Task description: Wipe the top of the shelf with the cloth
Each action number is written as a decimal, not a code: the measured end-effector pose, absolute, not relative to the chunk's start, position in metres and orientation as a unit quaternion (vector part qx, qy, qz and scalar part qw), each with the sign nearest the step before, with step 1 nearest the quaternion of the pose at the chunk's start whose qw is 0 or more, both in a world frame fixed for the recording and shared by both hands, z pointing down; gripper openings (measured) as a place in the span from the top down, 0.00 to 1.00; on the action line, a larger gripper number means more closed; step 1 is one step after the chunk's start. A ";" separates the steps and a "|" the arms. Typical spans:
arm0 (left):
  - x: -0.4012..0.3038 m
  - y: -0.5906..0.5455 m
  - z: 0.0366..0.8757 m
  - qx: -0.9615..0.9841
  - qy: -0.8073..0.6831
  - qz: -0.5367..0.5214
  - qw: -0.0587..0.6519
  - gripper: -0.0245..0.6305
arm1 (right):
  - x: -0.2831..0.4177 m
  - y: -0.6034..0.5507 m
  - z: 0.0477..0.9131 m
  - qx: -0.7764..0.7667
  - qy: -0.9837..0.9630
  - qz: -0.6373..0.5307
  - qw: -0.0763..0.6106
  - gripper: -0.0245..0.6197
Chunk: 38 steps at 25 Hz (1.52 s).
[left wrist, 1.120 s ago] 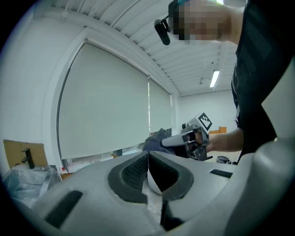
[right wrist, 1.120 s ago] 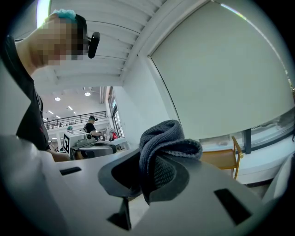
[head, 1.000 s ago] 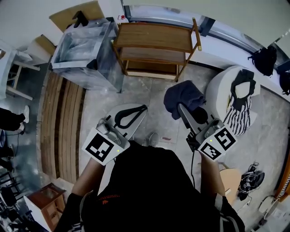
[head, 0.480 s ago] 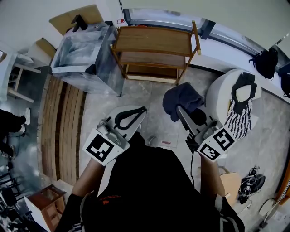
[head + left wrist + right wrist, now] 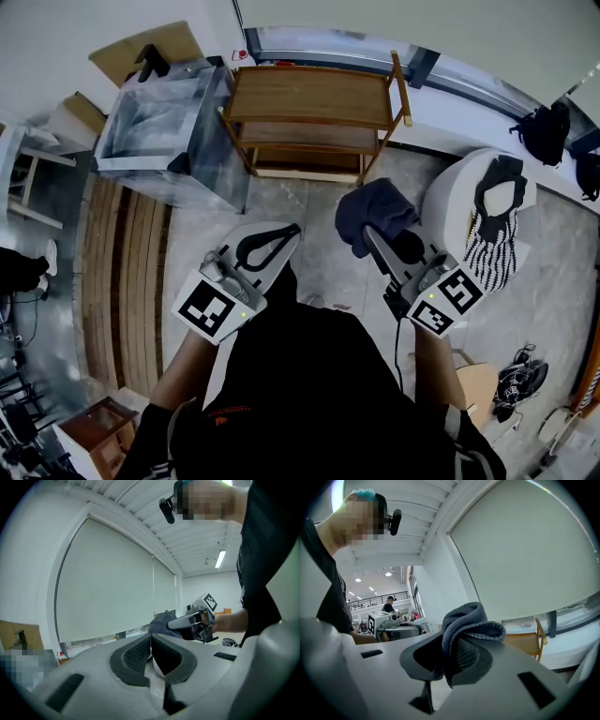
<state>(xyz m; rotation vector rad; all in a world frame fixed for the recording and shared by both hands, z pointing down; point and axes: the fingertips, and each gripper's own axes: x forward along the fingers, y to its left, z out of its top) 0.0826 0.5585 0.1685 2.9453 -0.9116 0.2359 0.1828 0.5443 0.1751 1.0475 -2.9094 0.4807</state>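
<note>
A wooden shelf (image 5: 314,94) with a bare top stands against the far wall; part of its frame (image 5: 529,641) shows in the right gripper view. My right gripper (image 5: 367,230) is shut on a dark grey-blue cloth (image 5: 373,211), which bunches above the jaws in the right gripper view as the cloth (image 5: 468,625). It hangs over the floor, short of the shelf. My left gripper (image 5: 291,230) is shut with nothing in it; its pads (image 5: 140,656) meet in the left gripper view, where the right gripper (image 5: 194,620) shows with the cloth.
A clear plastic box (image 5: 169,117) stands left of the shelf. A round white stool (image 5: 450,202) with black and striped bags is at the right. Wooden slats (image 5: 122,253) lie on the floor at the left. A low sill (image 5: 469,103) runs behind the shelf.
Both grippers have drifted slightly forward toward the shelf, the right one carrying the cloth. The head view has shifted a little; grips are unchanged.
</note>
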 end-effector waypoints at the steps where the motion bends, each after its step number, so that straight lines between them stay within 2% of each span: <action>1: 0.082 0.553 0.172 0.952 -0.294 0.077 0.026 0.93 | 0.182 0.539 0.178 0.336 -0.929 0.157 0.008 0.89; 19: -0.031 0.314 0.190 0.947 -0.304 0.092 0.055 0.93 | 0.081 0.321 0.209 0.332 -0.919 0.208 0.042 0.89; 38: -0.115 0.149 0.224 0.948 -0.291 0.078 0.100 0.93 | -0.005 0.165 0.230 0.335 -0.907 0.237 0.092 0.89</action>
